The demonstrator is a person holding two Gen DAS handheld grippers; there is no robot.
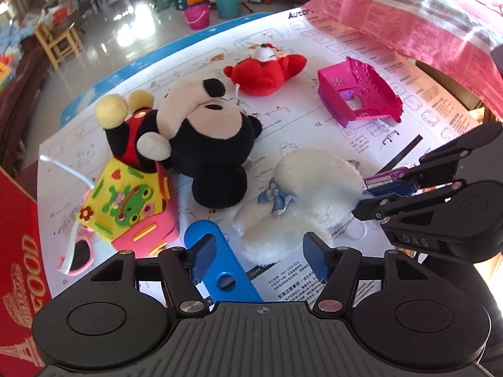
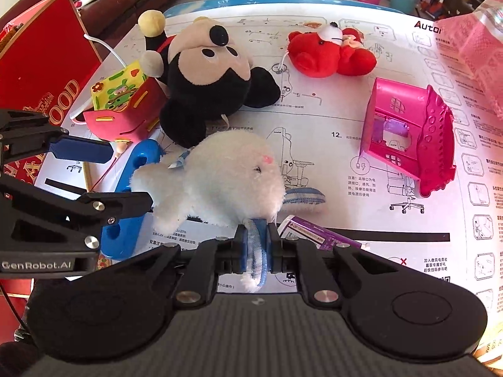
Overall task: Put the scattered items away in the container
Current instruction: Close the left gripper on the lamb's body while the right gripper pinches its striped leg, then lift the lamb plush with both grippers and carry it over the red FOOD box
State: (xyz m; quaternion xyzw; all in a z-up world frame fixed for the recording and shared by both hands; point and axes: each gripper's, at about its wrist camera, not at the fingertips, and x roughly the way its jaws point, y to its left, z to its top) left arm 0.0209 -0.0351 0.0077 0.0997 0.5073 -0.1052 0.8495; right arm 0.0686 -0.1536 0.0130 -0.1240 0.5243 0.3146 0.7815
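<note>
The white plush rabbit [image 2: 217, 176] sits near the middle of the paper-covered desk [image 2: 330, 119], and everything else is placed around it. The right tool [image 2: 255, 253] is clamped on the rabbit's blue-lined ear, which is pinched flat between its pads. The left tool [image 1: 261, 257] hangs just on the near side of the rabbit with its jaws spread wide and nothing between them; a blue plastic piece [image 1: 220, 264] lies on the desk under it.

Beyond the rabbit lies the black mouse plush [image 2: 204, 78]. The red plush [image 2: 330, 51] is farther back. The pink toy house [image 2: 408, 135] stands to the rabbit's right. To its left is the yellow and pink felt cube [image 2: 122, 106], and past that the red box [image 2: 41, 72], at the desk's edge. A purple packet [image 2: 317, 232] lies close beside the clamped ear.
</note>
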